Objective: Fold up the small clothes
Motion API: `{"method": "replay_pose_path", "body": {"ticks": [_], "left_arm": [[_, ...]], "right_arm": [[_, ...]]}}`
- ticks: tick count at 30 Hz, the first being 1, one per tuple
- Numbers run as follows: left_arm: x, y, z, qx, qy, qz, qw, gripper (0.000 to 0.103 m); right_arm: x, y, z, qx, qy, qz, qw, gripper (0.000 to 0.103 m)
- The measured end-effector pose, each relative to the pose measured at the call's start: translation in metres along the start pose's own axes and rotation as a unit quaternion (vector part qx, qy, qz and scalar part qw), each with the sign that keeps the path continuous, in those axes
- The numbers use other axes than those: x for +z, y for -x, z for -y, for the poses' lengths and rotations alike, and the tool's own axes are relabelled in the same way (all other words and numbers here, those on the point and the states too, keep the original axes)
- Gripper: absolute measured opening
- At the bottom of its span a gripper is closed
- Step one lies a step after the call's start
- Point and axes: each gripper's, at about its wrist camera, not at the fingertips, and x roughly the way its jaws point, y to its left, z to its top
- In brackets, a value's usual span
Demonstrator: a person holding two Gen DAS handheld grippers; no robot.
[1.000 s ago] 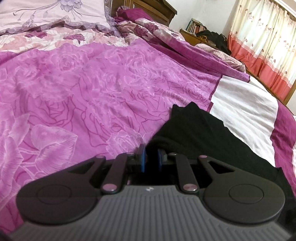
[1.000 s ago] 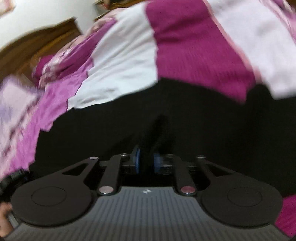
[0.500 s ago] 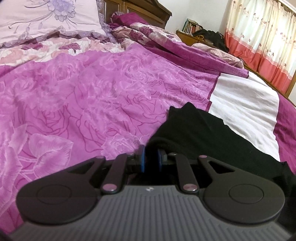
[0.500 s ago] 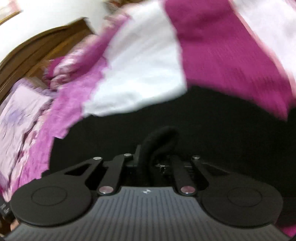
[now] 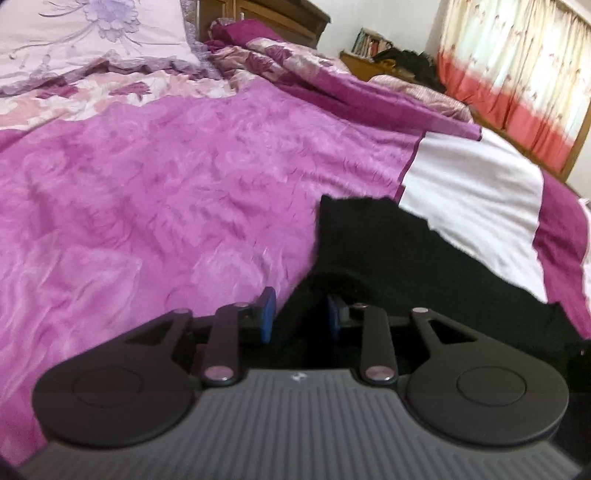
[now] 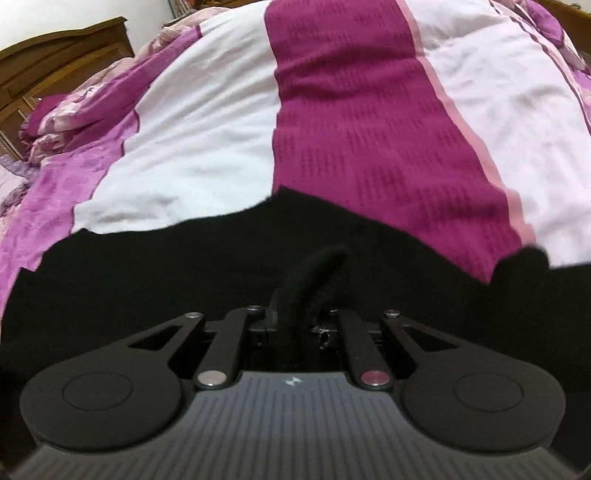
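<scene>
A black garment [image 5: 399, 251] lies on the bed, spread across the purple floral cover and the white stripe. In the left wrist view my left gripper [image 5: 300, 314] has its blue pads [image 5: 266, 314] parted, with a fold of the black cloth lying loosely between them. In the right wrist view the same black garment [image 6: 184, 266] fills the lower middle. My right gripper [image 6: 300, 321] is shut on a raised ridge of the black cloth [image 6: 317, 273] that stands up between its jaws.
The purple floral bedcover [image 5: 147, 203] stretches left and far. Pillows [image 5: 92, 33] and a wooden headboard [image 5: 280, 14] are at the far end. Curtains [image 5: 517, 74] hang at the right. The white and magenta striped blanket [image 6: 351, 110] lies beyond the garment.
My left gripper has opened; its pads were closed on the black cloth before. My right gripper stayed shut on the cloth and swung, so more of the striped blanket shows.
</scene>
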Motion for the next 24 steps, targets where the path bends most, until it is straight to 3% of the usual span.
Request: {"method": "replay_pose_path", "body": {"ticks": [2,5,7,10,11,12,13,14,16,21,24], "left_arm": [[-0.005,0.012,0.004,0.010,-0.019,0.007,0.9997,0.031],[-0.009,0.028,0.003,0.014,-0.036,0.022,0.9990,0.032],[-0.007,0.035,0.000,-0.006,-0.032,0.048,0.9983,0.031],[-0.003,0.033,0.003,-0.020,-0.046,0.075,0.9959,0.030],[-0.002,0.028,0.003,-0.027,-0.044,0.061,0.9968,0.030],[-0.002,0.022,0.002,-0.035,-0.037,0.041,0.9978,0.030],[-0.002,0.015,0.002,-0.036,-0.032,0.014,0.9987,0.029],[-0.004,0.007,0.002,-0.028,-0.031,-0.007,0.9991,0.029],[-0.005,0.002,0.001,-0.023,-0.031,-0.016,0.9991,0.029],[-0.004,0.000,0.004,-0.018,-0.034,-0.014,0.9992,0.031],[-0.004,-0.003,0.000,-0.020,-0.023,-0.014,0.9994,0.032]], "right_arm": [[-0.001,-0.001,-0.007,-0.016,0.018,0.002,1.000,0.013],[0.001,0.006,-0.018,-0.042,0.047,-0.001,0.998,0.035],[-0.001,0.014,-0.026,-0.063,0.073,0.009,0.995,0.056],[-0.010,0.020,-0.030,-0.039,0.080,-0.019,0.996,0.065],[-0.015,0.022,-0.030,-0.032,0.080,-0.017,0.996,0.065],[-0.019,0.024,-0.029,-0.024,0.086,-0.009,0.996,0.053],[-0.023,0.026,-0.029,-0.012,0.095,-0.003,0.995,0.017],[-0.026,0.026,-0.030,-0.009,0.103,-0.004,0.995,0.009],[-0.030,0.032,-0.029,-0.006,0.112,0.005,0.994,0.008],[-0.014,0.066,0.001,0.016,0.007,0.059,0.998,0.008],[-0.021,0.045,0.006,-0.014,0.010,-0.003,1.000,0.008]]}}
